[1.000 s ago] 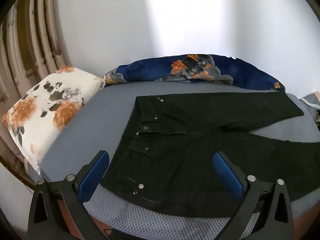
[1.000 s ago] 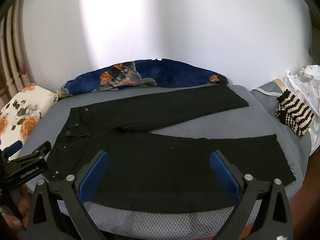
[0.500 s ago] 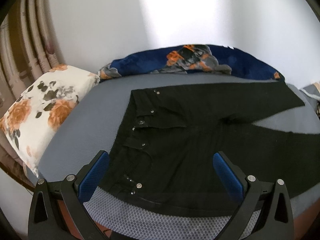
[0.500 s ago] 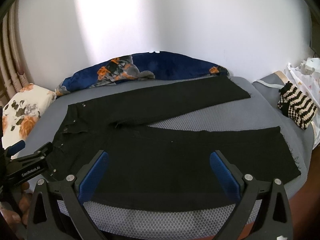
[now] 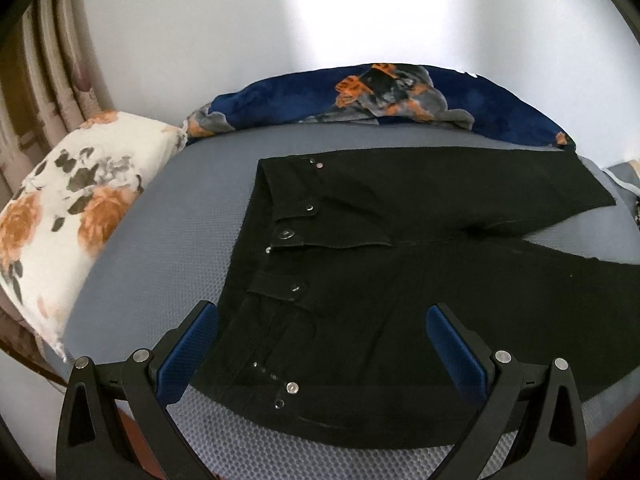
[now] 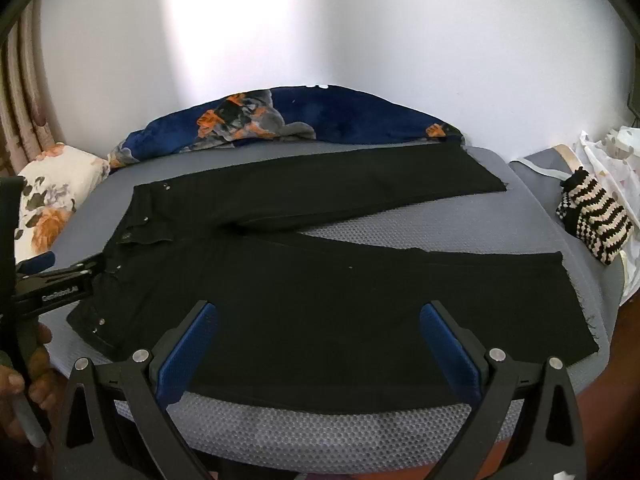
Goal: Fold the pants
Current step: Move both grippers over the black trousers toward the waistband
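Black pants point(image 6: 320, 280) are lying spread flat mid-frame on the grey bed point(image 6: 340, 412), legs splayed — no fold made yet. Left gripper point(image 5: 320, 344) and right gripper point(image 6: 318, 340) are being held spread, nothing gripped — all folding left.

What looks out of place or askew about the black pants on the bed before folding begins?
The black pants lie flat but splayed: the far leg angles away from the near leg, baring a wedge of grey mattress. The fly is unbuttoned, and the near hem is frayed.
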`<state>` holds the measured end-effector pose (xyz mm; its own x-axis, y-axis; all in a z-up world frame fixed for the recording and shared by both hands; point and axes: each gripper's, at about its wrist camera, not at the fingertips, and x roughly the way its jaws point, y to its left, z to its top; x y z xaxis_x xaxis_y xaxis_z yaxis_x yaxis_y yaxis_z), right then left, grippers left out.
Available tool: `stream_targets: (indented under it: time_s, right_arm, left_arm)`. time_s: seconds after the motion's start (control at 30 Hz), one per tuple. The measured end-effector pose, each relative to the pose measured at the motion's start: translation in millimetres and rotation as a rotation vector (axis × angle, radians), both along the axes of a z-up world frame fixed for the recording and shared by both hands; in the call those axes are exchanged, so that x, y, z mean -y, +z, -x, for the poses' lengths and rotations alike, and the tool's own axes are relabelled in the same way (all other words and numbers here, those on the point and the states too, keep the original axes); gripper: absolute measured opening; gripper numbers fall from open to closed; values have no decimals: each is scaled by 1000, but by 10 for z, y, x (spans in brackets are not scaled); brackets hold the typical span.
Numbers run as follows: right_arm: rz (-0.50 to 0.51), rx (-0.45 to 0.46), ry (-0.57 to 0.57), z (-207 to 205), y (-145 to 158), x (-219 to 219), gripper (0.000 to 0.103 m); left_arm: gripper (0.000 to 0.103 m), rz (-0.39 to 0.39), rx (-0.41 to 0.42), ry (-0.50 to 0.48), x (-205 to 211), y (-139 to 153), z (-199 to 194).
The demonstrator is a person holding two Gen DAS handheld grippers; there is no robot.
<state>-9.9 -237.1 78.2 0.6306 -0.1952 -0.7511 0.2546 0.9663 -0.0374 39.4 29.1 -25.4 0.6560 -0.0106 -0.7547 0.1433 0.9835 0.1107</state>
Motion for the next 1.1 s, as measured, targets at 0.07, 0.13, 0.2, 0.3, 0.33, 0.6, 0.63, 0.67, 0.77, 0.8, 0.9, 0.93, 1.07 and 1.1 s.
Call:
stream_targets:
  time_s: [0.07,0.13,0.2,0.3,0.33,0.6,0.63,0.67,0.77,0.8,0.9,0.93,1.07,1.1]
  right_arm:
    - [-6,12,-3,-17,15,-26,101]
    - [-11,23,-1,-38,34,-54,101]
    - [-12,36,3,-62,62,-96,101]
    - [-11,48,16,-125,121,-166,101]
    - [-7,47,21,-146,132,-184,101]
    - [19,30,80,-372,185,-388,101]
    - [18,29,86,-388,184,-403,101]
    - [19,26,94,-412,178,-429,101]
    - [26,17,106,-440,148,-487,101]
    - [27,12,108,-455,132,-497,101]
    - [17,-2,106,-487,82,-487,101]
    - [9,-8,103,-500,62,-475,101]
    - [-5,-22,94,-535,5,-440,101]
    - [-3,-28,92,-544,-17,-430,101]
  left_arm:
    - [103,-14,5,-12,-32,-16,-39]
    - [103,-14,19,-29,-62,-14,-60]
    - [103,-28,48,-46,-84,-1,-76]
    - [103,-45,101,-79,-103,39,-82]
    - [103,-42,115,-87,-117,54,-85]
    - [103,-11,89,-119,-264,106,-339]
    - [103,-14,75,-120,-263,99,-381]
    - [103,-6,58,-128,-280,94,-439]
    - [103,1,24,-136,-330,99,-611]
    - [103,-2,27,-136,-351,111,-658]
    - [103,-23,31,-139,-369,128,-784]
    - [103,-29,26,-134,-382,126,-842]
    - [103,-17,8,-114,-492,100,-1087]
    - [103,-18,3,-106,-516,86,-1150]
